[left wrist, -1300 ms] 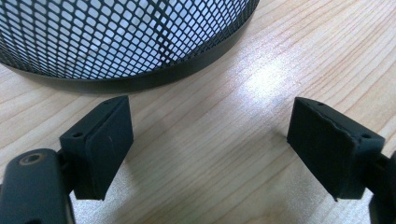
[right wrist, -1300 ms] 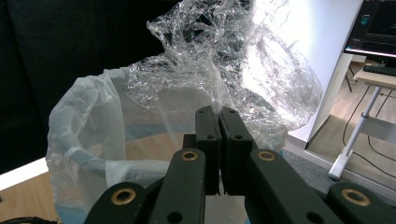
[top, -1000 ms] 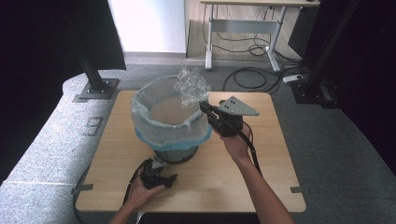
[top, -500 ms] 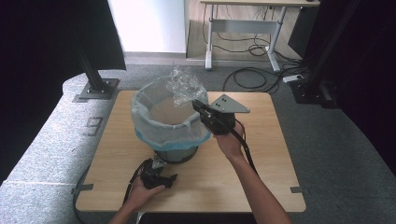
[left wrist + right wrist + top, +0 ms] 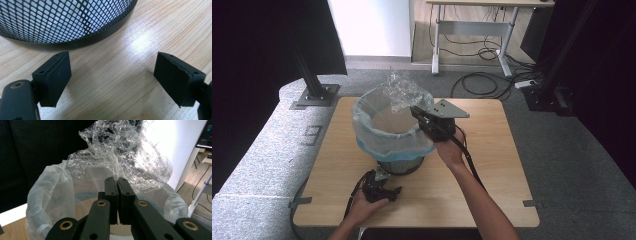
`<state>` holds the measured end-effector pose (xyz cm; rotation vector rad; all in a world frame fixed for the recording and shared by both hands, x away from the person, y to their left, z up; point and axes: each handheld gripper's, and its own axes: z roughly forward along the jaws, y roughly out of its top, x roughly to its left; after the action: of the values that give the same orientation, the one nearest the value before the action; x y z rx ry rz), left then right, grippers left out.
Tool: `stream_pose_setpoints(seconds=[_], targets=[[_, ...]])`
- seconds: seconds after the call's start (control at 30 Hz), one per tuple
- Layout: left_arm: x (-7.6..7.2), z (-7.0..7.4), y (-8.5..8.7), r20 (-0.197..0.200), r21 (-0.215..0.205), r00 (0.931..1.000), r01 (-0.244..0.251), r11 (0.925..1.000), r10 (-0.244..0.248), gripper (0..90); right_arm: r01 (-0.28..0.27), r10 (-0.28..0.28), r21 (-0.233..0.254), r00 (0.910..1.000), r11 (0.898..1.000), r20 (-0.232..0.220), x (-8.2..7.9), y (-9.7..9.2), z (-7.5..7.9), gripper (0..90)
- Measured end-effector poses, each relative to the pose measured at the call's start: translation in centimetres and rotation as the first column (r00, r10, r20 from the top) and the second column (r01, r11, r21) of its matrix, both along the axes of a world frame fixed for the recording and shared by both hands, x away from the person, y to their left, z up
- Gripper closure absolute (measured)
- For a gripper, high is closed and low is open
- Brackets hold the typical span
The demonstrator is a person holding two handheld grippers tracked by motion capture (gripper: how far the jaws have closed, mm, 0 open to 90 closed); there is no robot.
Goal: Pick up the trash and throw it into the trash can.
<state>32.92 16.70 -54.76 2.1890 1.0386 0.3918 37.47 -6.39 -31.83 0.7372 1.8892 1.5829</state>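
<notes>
My right gripper (image 5: 416, 113) is hovering over the bin (image 5: 399, 162), where crumpled film (image 5: 399, 90) is blocking the far rim. The bin is taking up the table's (image 5: 492, 165) left-centre, just ahead of my left gripper (image 5: 384, 192). The table's right half and near edge are lying open.

Only readable mark: big "3" on grey carpet (image 5: 277, 150), left of wooden table (image 5: 492, 175), seen in high view. Digit looks dark, stencil-like, a bit skewed. Nothing legible anywhere else, no brand or label on mesh bin (image 5: 399, 165), its liner or either tool. Screen at edge of right gripper view too blurry to read.
</notes>
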Motion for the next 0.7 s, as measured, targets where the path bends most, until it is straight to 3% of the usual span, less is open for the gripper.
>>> stream_pose_setpoints(seconds=[0.3, 0.33, 0.4, 0.43, 0.5, 0.57, 0.7], targets=[[0.0, 0.0, 0.0, 0.0, 0.0, 1.0, 0.0, 1.0, 0.0, 14.3, 0.018, -0.018, 0.006, 0.9998, 1.0, -0.008, 0.8, 0.4, -0.1, 84.8], [0.0, 0.0, 0.0, 0.0, 0.0, 1.0, 0.001, 1.0, -0.001, 14.3, 0.024, -0.024, 0.002, 0.9997, 1.0, -0.011, 1.0, 0.4, -0.2, 79.5], [0.0, 0.0, 0.0, 0.0, 0.0, 1.0, 0.001, 1.0, -0.001, 14.3, 0.068, -0.069, -0.027, 0.9976, 0.997, -0.008, 1.3, 0.6, -0.5, 56.1], [0.0, 0.0, 0.0, 0.0, 0.0, 1.0, 0.001, 1.0, -0.001, 14.3, 0.068, -0.069, -0.027, 0.9976, 0.997, -0.008, 1.3, 0.6, -0.5, 56.1], [0.0, 0.0, 0.0, 0.0, 0.0, 1.0, 0.002, 1.0, -0.002, 14.3, 0.141, -0.141, -0.033, 0.99, 0.989, -0.006, 1.4, 0.5, -0.9, 37.0], [0.0, 0.0, 0.0, 0.001, -0.001, 1.0, 0.001, 1.0, -0.001, 14.3, 0.155, -0.156, -0.029, 0.9876, 0.988, -0.023, 1.3, 0.2, -1.0, 31.2], [0.0, 0.0, 0.0, 0.0, 0.0, 1.0, 0.002, 1.0, -0.002, 14.3, 0.156, -0.156, -0.026, 0.9872, 0.987, -0.03, 0.9, -0.4, -1.0, 29.5]])
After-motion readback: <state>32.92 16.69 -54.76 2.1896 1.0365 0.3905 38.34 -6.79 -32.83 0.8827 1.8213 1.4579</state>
